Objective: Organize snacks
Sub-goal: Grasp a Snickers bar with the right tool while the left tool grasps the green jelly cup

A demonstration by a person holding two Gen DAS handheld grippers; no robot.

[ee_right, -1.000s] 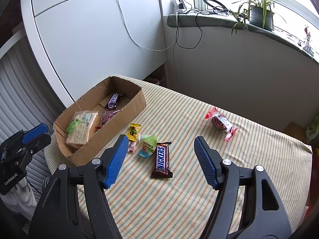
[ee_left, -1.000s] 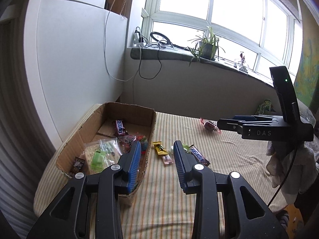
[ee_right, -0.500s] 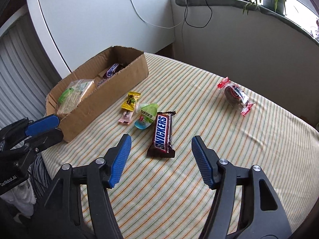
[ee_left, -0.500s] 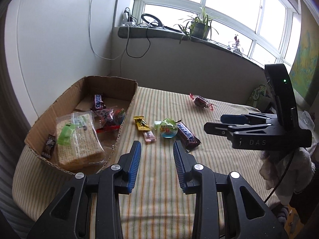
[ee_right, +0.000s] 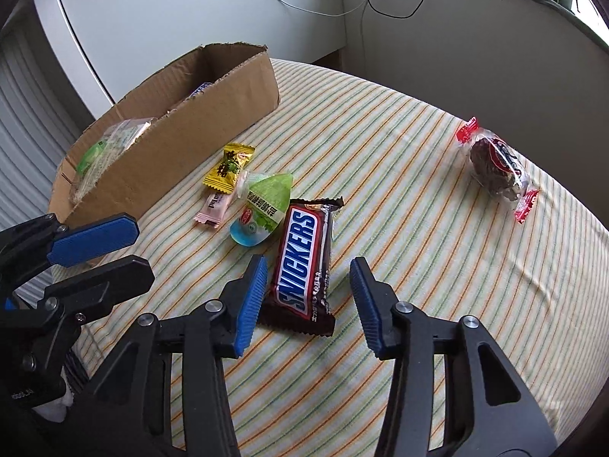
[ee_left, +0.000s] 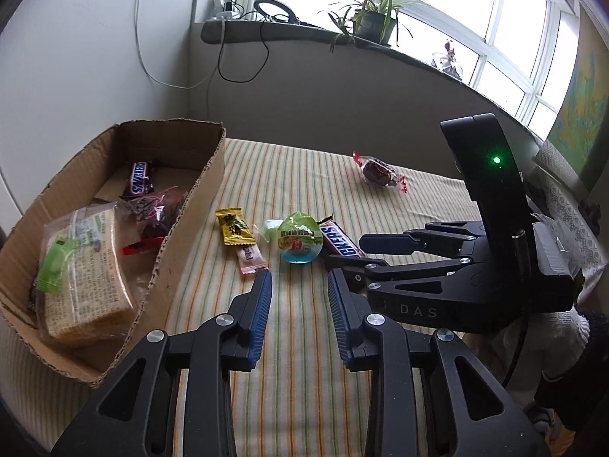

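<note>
Lying flat on the striped tablecloth (ee_right: 418, 175), the Snickers bar (ee_right: 304, 262) is now straddled by the wide-open, empty right gripper (ee_right: 308, 301), which has been brought closer than before. The left gripper (ee_left: 298, 316), moderately open and apparently empty, is held beside the cardboard box (ee_left: 186, 228); a windowsill plant (ee_left: 375, 19) is seen behind
</note>
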